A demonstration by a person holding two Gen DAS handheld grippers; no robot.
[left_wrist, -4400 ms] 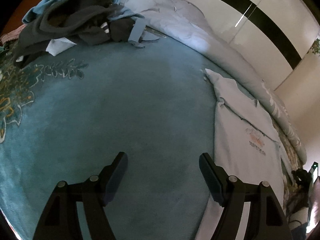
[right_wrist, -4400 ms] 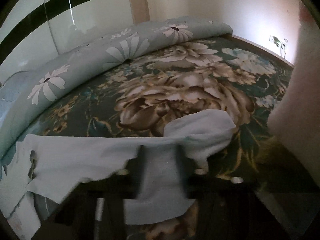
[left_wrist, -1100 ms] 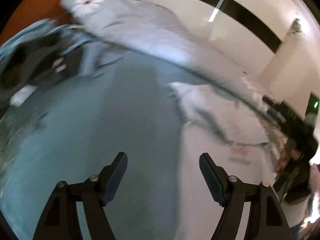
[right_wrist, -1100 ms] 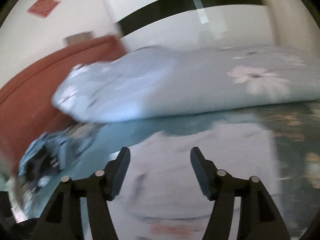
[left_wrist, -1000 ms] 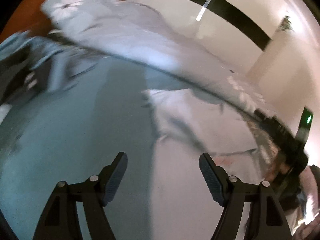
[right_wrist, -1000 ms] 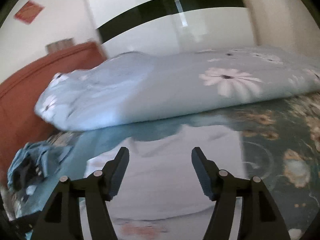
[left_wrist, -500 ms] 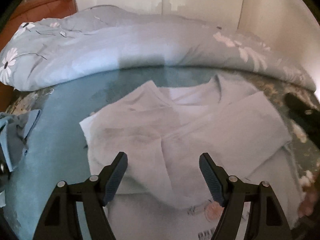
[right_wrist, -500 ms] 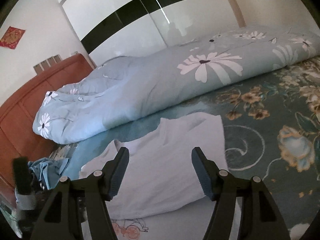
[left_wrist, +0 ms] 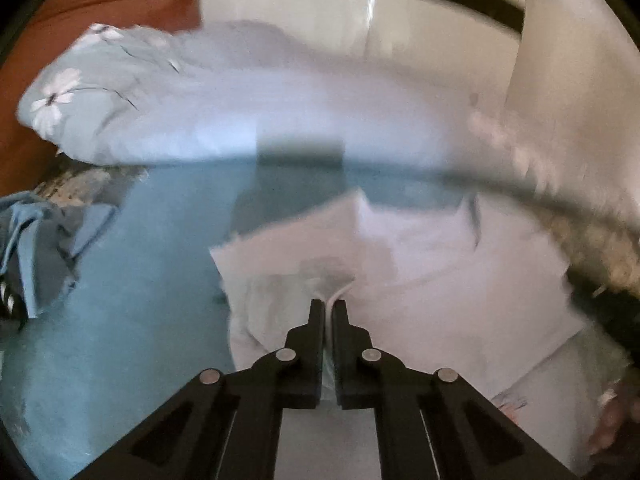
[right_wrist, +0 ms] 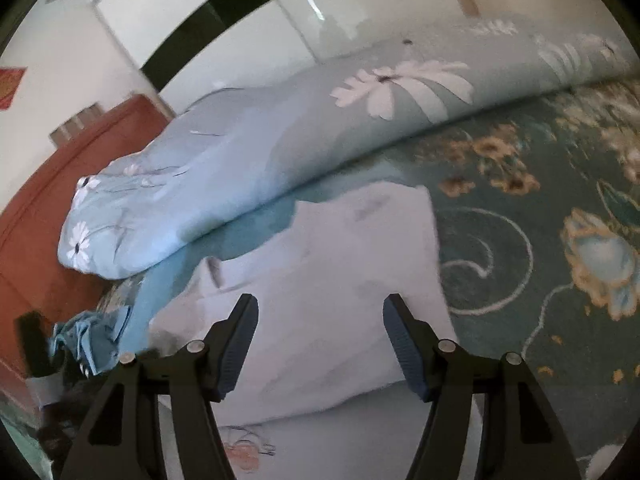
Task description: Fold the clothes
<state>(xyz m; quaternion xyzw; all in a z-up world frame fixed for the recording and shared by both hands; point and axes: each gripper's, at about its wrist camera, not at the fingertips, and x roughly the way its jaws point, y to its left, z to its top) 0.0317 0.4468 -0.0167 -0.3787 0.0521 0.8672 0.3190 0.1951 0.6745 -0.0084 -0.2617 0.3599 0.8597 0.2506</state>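
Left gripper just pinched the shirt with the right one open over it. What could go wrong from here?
1. The left gripper is shut on only a thin ridge of the shirt; it may slip out or lift one layer, undoing the folded sleeves.
2. The right gripper is open and holds nothing, so a one-sided pull could skew the fold.

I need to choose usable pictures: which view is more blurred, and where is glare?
Left wrist view: strongly motion-blurred; the rolled quilt and white shirt smear, only the left tongs stay sharp. Right wrist view: clearer, mild blur at the edges, a bright glare streak on the glossy wardrobe. Both bend like fisheye.
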